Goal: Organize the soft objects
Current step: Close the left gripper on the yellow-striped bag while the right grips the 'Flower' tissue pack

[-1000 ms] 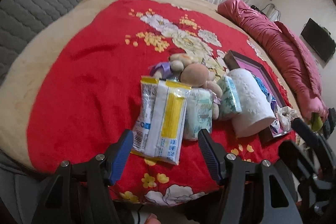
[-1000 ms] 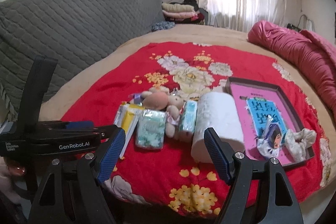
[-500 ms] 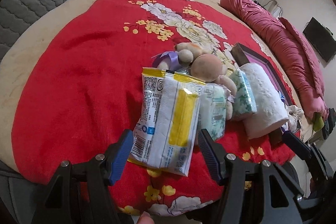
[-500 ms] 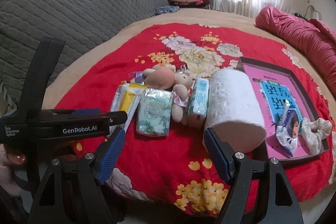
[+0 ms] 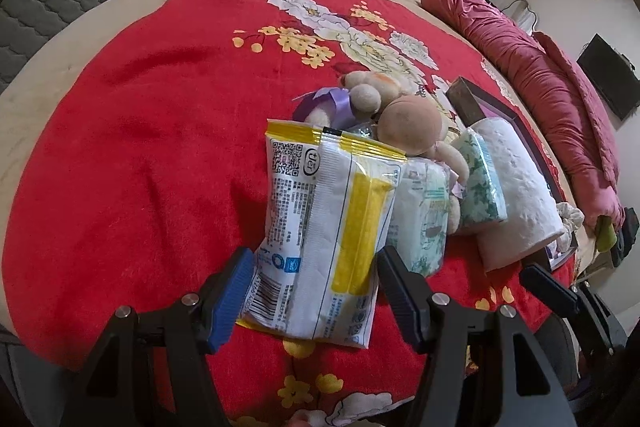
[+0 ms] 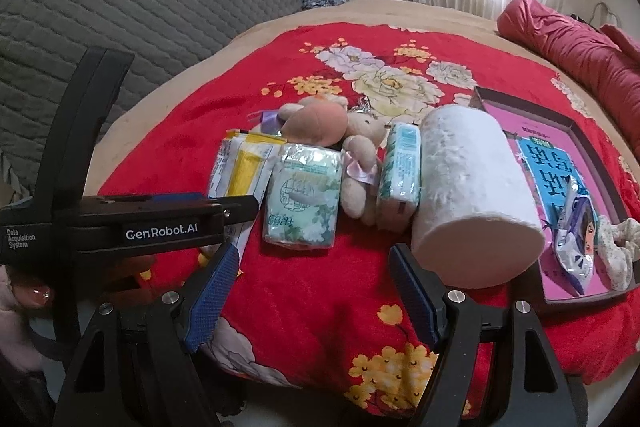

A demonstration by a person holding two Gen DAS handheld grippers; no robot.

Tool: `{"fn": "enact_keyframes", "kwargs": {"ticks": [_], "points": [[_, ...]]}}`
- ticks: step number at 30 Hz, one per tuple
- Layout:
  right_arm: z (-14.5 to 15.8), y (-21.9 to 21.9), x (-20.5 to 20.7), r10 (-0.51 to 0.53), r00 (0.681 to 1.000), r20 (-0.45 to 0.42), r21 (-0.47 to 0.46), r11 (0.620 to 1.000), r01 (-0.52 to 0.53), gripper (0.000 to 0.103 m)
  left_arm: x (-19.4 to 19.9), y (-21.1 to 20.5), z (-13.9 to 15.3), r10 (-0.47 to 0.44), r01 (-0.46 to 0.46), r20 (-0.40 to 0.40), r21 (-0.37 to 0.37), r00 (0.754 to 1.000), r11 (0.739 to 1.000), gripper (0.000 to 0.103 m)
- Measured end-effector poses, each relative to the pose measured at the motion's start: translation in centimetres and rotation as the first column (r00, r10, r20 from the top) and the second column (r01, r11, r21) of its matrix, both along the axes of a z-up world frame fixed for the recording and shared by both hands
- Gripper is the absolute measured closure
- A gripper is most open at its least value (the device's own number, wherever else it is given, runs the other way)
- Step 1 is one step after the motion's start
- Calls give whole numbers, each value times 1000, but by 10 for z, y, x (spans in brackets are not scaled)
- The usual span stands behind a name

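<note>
Row of soft things across my blanket, tray to the right.

From my left: wipes pack, tissue pack, plush toy behind and between, second tissue pack, paper roll, then tray holding a sachet and scrunchie.

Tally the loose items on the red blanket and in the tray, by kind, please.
Tissue packs: 2
Yellow-striped wipes packs: 1
Paper rolls: 1
Plush toys: 2
Pouches in the tray: 1
Scrunchies in the tray: 1
Total: 8
</note>
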State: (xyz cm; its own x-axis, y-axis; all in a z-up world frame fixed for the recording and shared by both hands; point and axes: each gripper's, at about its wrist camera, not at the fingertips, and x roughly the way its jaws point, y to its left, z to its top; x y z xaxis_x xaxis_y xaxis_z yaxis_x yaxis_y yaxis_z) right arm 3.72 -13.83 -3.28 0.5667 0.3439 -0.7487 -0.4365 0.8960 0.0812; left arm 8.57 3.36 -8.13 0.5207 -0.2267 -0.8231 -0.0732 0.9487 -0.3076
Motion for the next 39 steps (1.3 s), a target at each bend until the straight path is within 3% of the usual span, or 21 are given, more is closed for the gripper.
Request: {"fn": "enact_keyframes", "kwargs": {"ticks": [9, 14, 22, 30, 39], "points": [[-11, 4, 10, 2, 1000, -28, -10, 1000, -3, 25, 9, 8, -9, -2, 2, -12, -33, 1000, 999, 35], [-15, 5, 14, -3, 999, -39, -11, 1000, 3, 25, 14, 19, -16, 12, -15, -25, -108, 1000, 994, 35], [-20, 11, 22, -13, 999, -43, -14, 1000, 12, 25, 18, 27, -19, 24, -27, -18, -162, 1000, 986, 37], [-25, 22, 29, -10, 998, -57, -12, 1000, 9, 25, 14, 25, -15, 13, -13, 2, -128, 1000, 992, 44], [-35, 28, 42, -17, 996, -91, 6, 1000, 18, 25, 4, 46, -9, 53, -50, 16, -171, 998, 984, 45]]}}
